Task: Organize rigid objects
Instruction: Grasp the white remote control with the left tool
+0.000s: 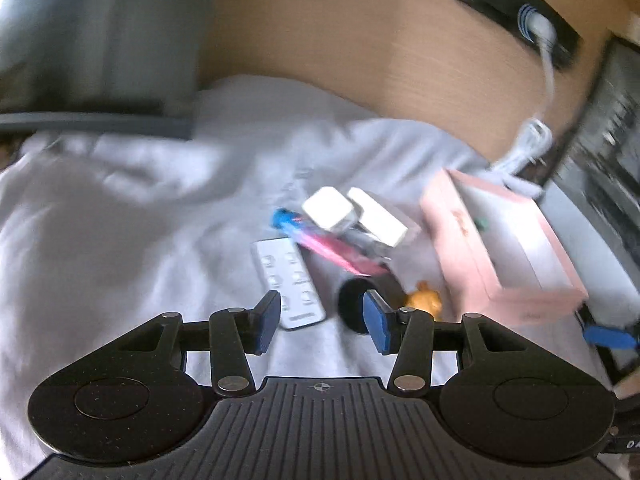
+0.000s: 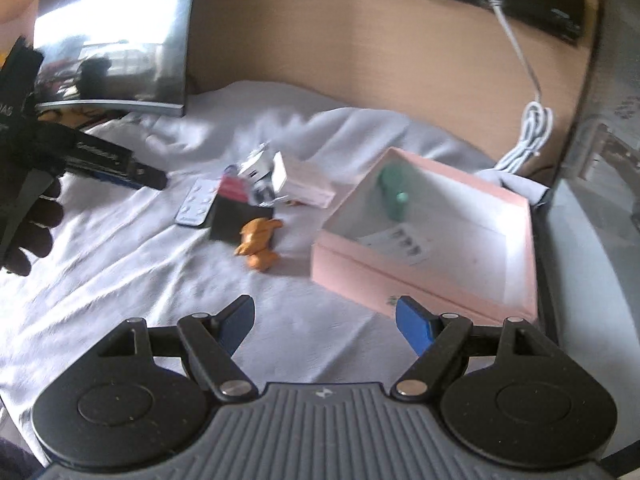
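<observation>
The loose rigid objects lie in a cluster on the white cloth (image 2: 120, 280) covering the bench. The cluster contains a grey remote control (image 1: 289, 283), a black round-ended object (image 1: 354, 304), an orange toy figure (image 2: 259, 247), a pink and blue tube (image 1: 320, 242) and two white adapters (image 1: 328, 208). The remote lies flat at the left edge of the cluster; the orange toy figure lies on the side nearest the box. Just right of the cluster, the open pink box (image 2: 420, 296) holds a green item (image 2: 394, 188) and a white card (image 2: 400, 242). A coiled white cable (image 2: 528, 140) lies behind the box. Your left hand-held gripper (image 1: 322, 322) hovers over the remote and the black object, fingers spread with nothing between them. Your right hand-held gripper (image 2: 326, 324) is spread wide and empty, near the front wall of the box.
</observation>
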{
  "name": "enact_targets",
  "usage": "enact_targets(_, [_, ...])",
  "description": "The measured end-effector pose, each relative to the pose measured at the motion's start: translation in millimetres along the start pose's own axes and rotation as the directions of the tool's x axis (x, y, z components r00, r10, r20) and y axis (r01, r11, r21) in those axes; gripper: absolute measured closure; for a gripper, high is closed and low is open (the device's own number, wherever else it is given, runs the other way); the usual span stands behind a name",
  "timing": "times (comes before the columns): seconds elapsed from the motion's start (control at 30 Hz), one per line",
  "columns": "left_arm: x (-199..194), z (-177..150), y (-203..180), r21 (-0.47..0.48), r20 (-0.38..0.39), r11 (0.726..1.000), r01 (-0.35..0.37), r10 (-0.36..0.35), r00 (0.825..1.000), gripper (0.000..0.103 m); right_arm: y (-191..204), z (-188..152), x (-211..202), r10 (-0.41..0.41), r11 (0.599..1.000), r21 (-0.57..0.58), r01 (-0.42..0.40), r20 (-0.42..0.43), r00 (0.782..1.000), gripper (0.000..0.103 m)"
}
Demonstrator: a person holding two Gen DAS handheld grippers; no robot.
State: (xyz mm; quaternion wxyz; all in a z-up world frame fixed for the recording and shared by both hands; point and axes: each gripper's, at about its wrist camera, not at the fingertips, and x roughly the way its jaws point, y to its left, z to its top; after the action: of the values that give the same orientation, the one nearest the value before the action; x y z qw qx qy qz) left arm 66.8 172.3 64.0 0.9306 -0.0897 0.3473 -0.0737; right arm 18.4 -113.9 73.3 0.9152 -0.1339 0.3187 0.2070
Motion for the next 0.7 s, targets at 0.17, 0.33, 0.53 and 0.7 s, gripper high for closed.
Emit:
enact_targets(0.17, [16,-2,-19,0.136,-0.015,0.99,0.031,-0.029,0.999,0.053,8,-5,-2,-0.004,1.0,-0.006,0.004,-0.015,1.0,0.025])
enact_targets(0.33, [49,9,4,-0.024,-0.09,0.999,-0.038,0.036,0.995,0.053,5,-16,-5,-0.03,0.999,0.023,0.031,-0.045,0.999,0.025])
enact_targets(0.53, [85,13,14,-0.115,-0.16,0.985,-0.132,0.113,0.981,0.053,-6,-30,-5,-0.061,0.994,0.085,0.069,-0.091,0.994,0.025])
enact_targets(0.7, [96,24,6,-0.073,-0.147,0.984,-0.162,0.15,0.978,0.049,-10,-36,-7,-0.076,0.991,0.104,0.086,-0.104,0.992,0.025])
